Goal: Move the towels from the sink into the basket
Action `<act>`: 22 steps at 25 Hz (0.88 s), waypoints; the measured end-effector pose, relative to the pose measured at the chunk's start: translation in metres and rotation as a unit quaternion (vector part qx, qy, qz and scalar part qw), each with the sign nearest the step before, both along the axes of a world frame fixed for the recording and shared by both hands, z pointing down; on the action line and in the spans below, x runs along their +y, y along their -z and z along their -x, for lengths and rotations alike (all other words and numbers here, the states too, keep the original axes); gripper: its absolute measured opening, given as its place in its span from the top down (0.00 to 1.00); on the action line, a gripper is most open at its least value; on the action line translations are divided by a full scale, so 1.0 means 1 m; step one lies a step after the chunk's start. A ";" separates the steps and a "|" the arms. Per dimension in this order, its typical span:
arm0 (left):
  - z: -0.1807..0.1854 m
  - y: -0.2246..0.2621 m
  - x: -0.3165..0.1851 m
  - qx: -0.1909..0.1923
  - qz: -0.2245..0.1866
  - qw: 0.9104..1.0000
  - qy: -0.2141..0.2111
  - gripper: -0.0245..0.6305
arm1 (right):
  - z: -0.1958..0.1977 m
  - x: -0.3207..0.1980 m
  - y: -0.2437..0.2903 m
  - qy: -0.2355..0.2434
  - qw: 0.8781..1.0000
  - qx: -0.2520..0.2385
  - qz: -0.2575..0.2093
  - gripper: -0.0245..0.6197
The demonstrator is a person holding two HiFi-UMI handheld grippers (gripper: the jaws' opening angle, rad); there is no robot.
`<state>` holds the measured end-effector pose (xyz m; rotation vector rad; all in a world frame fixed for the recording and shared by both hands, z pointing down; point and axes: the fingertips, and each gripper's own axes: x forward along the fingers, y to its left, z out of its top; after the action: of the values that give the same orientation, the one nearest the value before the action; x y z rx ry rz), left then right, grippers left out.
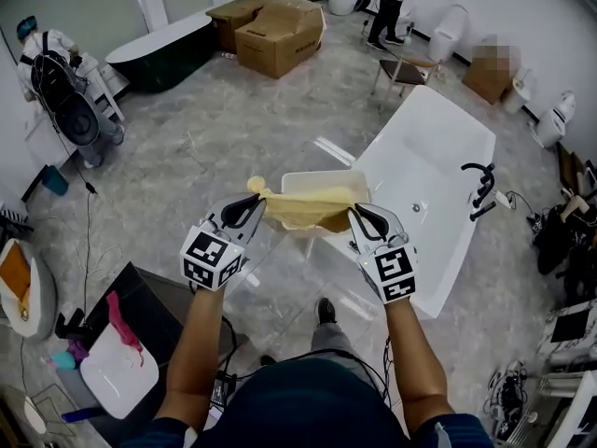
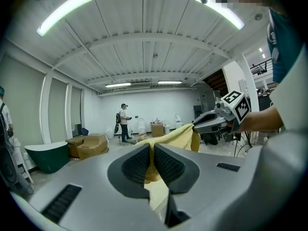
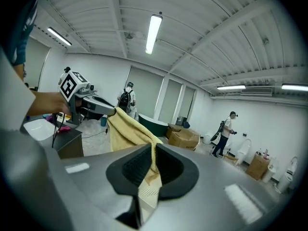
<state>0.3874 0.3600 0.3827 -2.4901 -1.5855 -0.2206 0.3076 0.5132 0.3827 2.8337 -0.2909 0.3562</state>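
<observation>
A yellow towel (image 1: 303, 208) hangs stretched between my two grippers, held up over a white basket (image 1: 322, 175) on the floor. My left gripper (image 1: 254, 205) is shut on the towel's left corner and my right gripper (image 1: 359, 215) is shut on its right corner. In the left gripper view the towel (image 2: 178, 136) runs from my pinching jaws (image 2: 152, 162) across to the right gripper (image 2: 211, 121). The right gripper view has the towel (image 3: 127, 129) leading from its jaws (image 3: 153, 165) to the left gripper (image 3: 96, 105). A pink towel (image 1: 119, 317) lies at the white sink (image 1: 117, 371), lower left.
A long white bathtub (image 1: 424, 185) stands just right of the basket. Cardboard boxes (image 1: 275, 31) and a dark bathtub (image 1: 159, 49) sit farther back. People stand at the far left and far back. Cables and gear lie at the right edge.
</observation>
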 end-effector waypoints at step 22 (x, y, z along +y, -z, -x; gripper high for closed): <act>-0.122 -0.165 0.180 -0.088 -0.075 0.993 -0.014 0.92 | -0.115 0.182 -0.168 -0.027 0.995 -0.085 -0.050 0.91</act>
<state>0.5092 0.5398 0.5478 -2.3884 -1.6011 -0.5489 0.4225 0.6954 0.5506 2.9174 -0.2736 0.6133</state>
